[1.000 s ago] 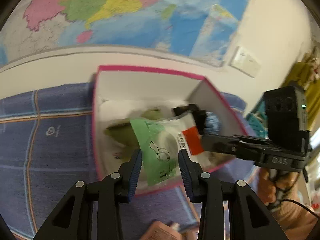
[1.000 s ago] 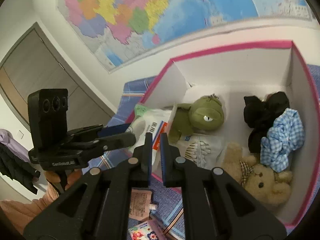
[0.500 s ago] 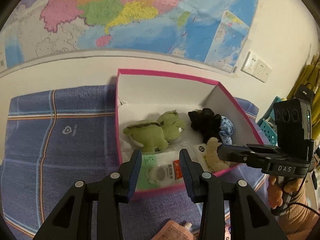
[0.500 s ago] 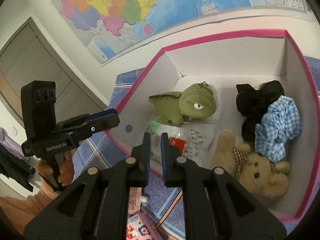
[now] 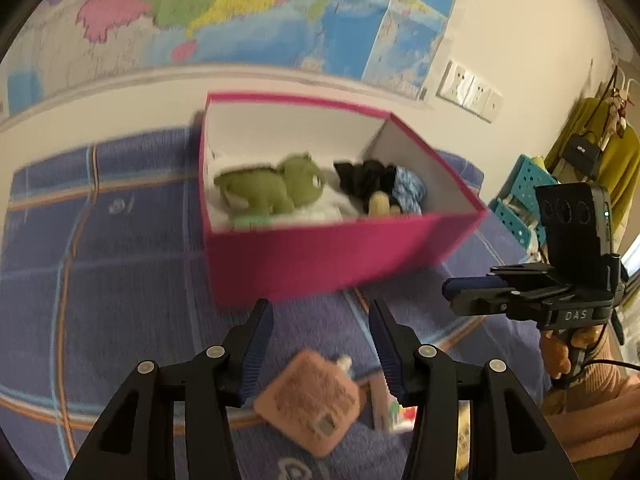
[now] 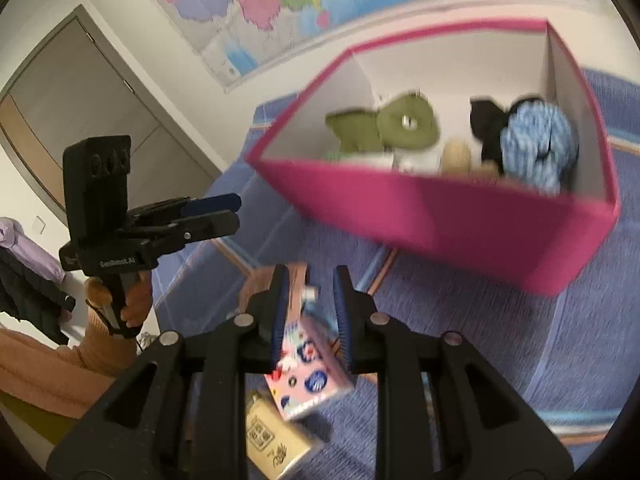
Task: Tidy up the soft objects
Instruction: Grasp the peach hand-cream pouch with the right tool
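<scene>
A pink box (image 5: 320,256) (image 6: 460,216) stands on the blue cloth. It holds a green plush (image 5: 276,188) (image 6: 392,126), a black fabric item (image 5: 364,178), a blue checked scrunchie (image 6: 536,144) and a tan bear (image 5: 380,204). My left gripper (image 5: 320,344) is open and empty above a peach pouch (image 5: 308,400). My right gripper (image 6: 308,312) is open and empty above a pink patterned packet (image 6: 308,372). Each gripper shows in the other's view, the right one (image 5: 472,290) and the left one (image 6: 216,216).
A tan packet with a QR code (image 6: 272,440) lies beside the pink packet. The blue cloth (image 5: 100,264) covers the table. A map hangs on the wall (image 5: 240,12). A teal basket (image 5: 524,196) stands at the right.
Both grippers have pulled back from the box and down toward the packets in front of it. The right gripper has opened. The white and green packet now lies in the box.
</scene>
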